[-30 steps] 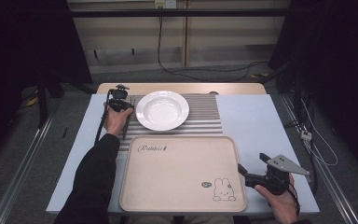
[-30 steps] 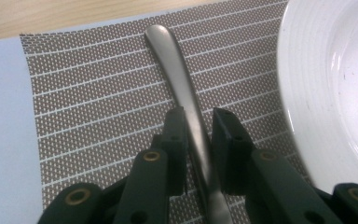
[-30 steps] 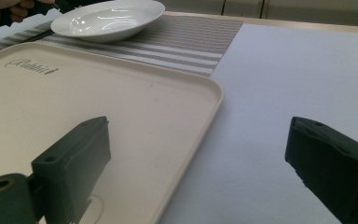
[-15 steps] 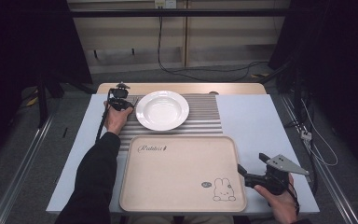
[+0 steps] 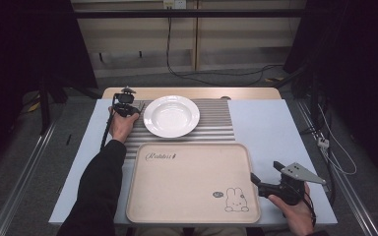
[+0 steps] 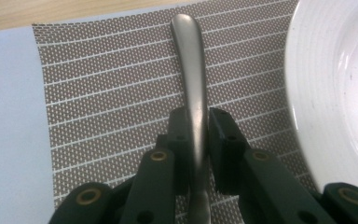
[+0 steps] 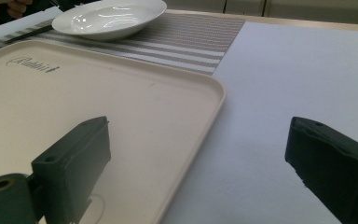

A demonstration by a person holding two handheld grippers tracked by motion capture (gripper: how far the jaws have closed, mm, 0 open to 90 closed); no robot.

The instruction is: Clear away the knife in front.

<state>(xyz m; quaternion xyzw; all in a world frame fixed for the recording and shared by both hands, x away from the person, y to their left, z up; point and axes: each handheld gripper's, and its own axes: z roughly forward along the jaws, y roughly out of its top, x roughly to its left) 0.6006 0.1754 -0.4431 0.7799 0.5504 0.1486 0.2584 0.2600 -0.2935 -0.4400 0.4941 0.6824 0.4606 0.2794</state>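
Left tongs [image 6: 196, 135] closed on a metal utensil handle [image 6: 192, 74], gripped between both jaws about midway along its visible length; the handle runs straight out ahead of the jaws and lies over the striped placemat [image 6: 112, 93], just left of the white plate [image 6: 335, 93] in the left gripper view. Handle's rounded end points toward the far edge of the mat. Working end of the utensil is hidden beneath the jaws, so fork, spoon or knife cannot be told. From the high view the left tongs [image 5: 126, 104] sit at the mat's far left corner, beside the plate [image 5: 171, 116]. Right tongs [image 7: 200, 154] gape wide, holding nothing, hovering at the near right edge of the beige tray [image 7: 135, 107] above the counter [image 7: 284, 79]. Count: one plate, one tray, one mat, one utensil, two tongs.
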